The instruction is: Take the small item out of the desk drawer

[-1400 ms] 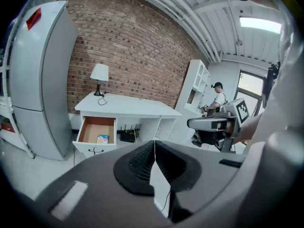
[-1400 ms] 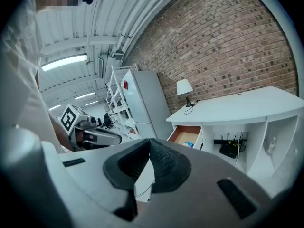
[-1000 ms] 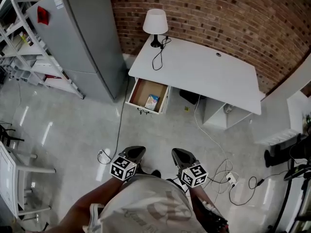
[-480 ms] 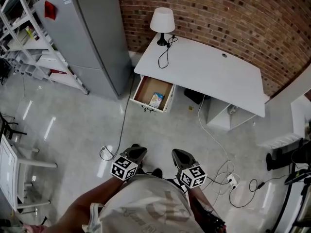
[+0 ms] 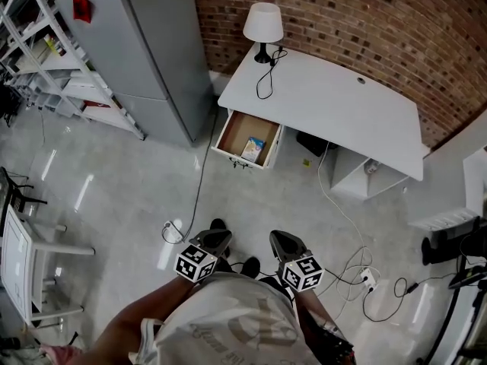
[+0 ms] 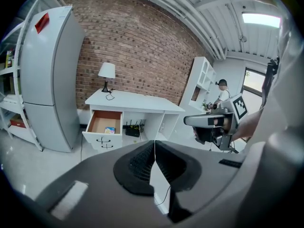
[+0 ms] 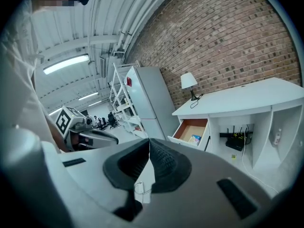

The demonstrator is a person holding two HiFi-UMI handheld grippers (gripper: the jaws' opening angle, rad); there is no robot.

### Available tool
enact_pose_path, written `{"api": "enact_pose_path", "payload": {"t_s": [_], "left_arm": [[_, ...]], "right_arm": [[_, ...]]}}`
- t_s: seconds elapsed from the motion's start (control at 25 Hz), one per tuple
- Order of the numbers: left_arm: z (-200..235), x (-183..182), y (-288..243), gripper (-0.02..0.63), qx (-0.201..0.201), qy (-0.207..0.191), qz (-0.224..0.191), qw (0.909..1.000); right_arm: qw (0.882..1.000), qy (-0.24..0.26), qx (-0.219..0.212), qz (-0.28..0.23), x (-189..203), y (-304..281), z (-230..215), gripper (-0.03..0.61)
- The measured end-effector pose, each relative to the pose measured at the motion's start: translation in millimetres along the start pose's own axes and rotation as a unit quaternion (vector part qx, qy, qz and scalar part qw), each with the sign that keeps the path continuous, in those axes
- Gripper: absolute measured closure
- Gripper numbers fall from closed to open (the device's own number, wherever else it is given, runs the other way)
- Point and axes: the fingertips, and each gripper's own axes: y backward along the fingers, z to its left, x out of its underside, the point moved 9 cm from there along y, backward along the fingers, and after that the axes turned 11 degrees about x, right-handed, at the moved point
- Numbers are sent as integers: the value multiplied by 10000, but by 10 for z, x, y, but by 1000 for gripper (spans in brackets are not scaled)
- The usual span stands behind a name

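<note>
A red brick wall [image 5: 342, 21] backs the scene, with a tall grey refrigerator [image 5: 144, 59] standing to the left of a wide white desk [image 5: 335, 112]. At the desk's left end, its white-fronted drawer with a brown wooden inside [image 5: 237, 131] is already pulled fully open, so that part of the job looks done. The reach, the grasp and the lift out are all left to do. The person stands well apart from the desk across the pale floor. The left gripper with its black ribbed pads [image 5: 215, 238] and the matching right gripper [image 5: 283, 242] are both held close to the body. Each claw is fully closed with its pads pressed together on nothing, so the hand that makes the pick will have to open first. The task's thing, a small flat blue-and-pale packet [image 5: 254, 147], lies on the drawer's floor close to the front panel and toward its right side. It appears to lie flat with its long axis running roughly along the drawer's depth. It is too small here to be sure of that, or to tell which end faces out.
</note>
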Motion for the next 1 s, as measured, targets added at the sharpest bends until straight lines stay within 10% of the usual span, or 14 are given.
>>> {"api": "enact_pose_path", "payload": {"t_s": [1.0], "left_arm": [[640, -199, 88, 606, 160, 150, 22, 9998]], "right_arm": [[9996, -31, 157, 231, -228, -584, 175, 572]]}}
